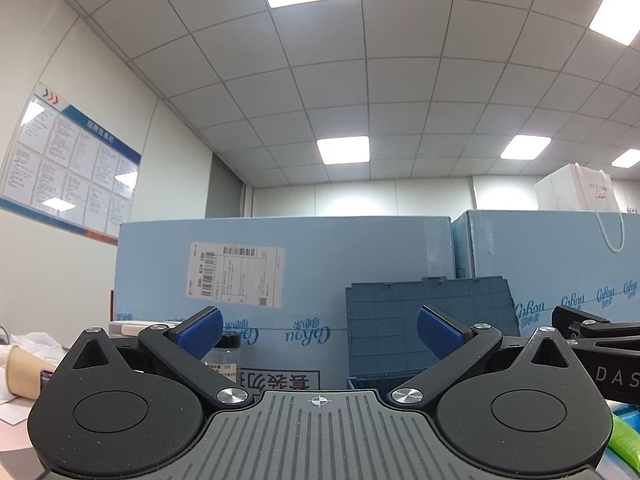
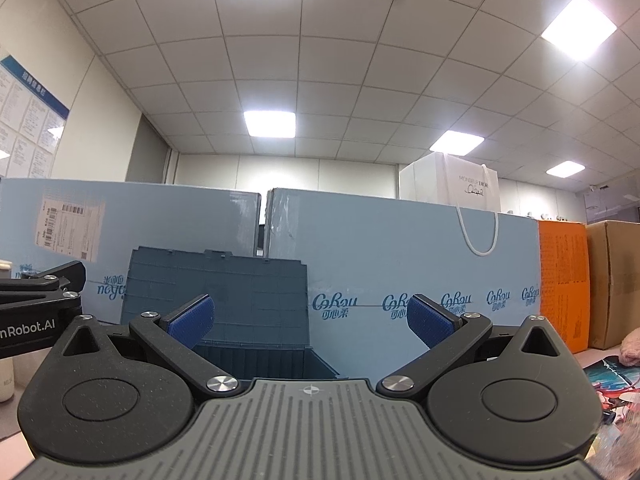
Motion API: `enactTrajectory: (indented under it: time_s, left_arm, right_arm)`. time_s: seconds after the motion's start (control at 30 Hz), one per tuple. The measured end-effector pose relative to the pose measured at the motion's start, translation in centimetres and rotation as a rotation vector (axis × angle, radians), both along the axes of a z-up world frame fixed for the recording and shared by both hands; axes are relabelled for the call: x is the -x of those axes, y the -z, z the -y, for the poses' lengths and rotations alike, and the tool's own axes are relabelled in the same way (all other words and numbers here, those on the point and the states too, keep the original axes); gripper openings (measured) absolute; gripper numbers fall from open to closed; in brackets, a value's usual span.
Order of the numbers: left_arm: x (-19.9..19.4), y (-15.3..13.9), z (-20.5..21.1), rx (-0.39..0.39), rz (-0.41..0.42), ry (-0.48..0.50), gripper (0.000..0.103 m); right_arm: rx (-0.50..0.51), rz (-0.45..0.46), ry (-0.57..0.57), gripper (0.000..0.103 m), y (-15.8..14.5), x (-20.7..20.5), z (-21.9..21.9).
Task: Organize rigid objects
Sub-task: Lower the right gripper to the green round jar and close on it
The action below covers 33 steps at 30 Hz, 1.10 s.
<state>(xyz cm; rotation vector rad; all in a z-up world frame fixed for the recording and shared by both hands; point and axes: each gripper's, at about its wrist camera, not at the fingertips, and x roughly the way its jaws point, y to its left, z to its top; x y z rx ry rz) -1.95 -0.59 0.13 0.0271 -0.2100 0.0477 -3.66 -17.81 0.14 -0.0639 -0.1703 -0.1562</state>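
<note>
A: What is being shown, from the biggest thing down?

B: The view is being filled by light-blue cartons [image 2: 400,248] standing along the back. In front of them a dark blue organizer box [image 2: 224,300] is being held open, its gridded lid standing upright against the cartons; it is also being seen in the left wrist view [image 1: 428,316]. A clear jar with a black cap [image 1: 229,350] is being partly hidden behind the left gripper's left finger, and a paper cup [image 1: 24,372] is lying at the far left.

A: And the tools?

B: The left gripper [image 1: 319,330] and the right gripper [image 2: 310,320] are both being held level with jaws spread wide and nothing between them. Both are being pointed toward the box, not yet near any item.

A: Which step is in hand?

B: Probably the very start: nothing is being carried. The rigid pieces to be sorted cannot be made out clearly. Next, a gripper would likely need to be tilted down toward the tabletop so an item can be picked out.
</note>
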Motion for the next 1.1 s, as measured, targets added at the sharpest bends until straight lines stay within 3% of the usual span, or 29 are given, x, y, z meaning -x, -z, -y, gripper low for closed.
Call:
enactTrajectory:
  time_s: [0.43,0.63,1.1]
  left_arm:
    - [0.8,-1.4,-0.4,-0.003,-0.01,0.032,0.103]
    - [1.2,-3.2,-0.3,0.055,-0.108,0.132,0.103]
    - [0.0,-4.4,3.5,0.056,-0.369,0.424,0.103]
  right_arm:
    - [-0.011,0.058,0.0,0.103,-1.9,2.4,0.4]
    - [-0.075,0.032,0.024,0.103,-4.0,4.7,2.7]
    - [-0.185,-0.158,0.165,0.103,-6.2,10.0,11.3]
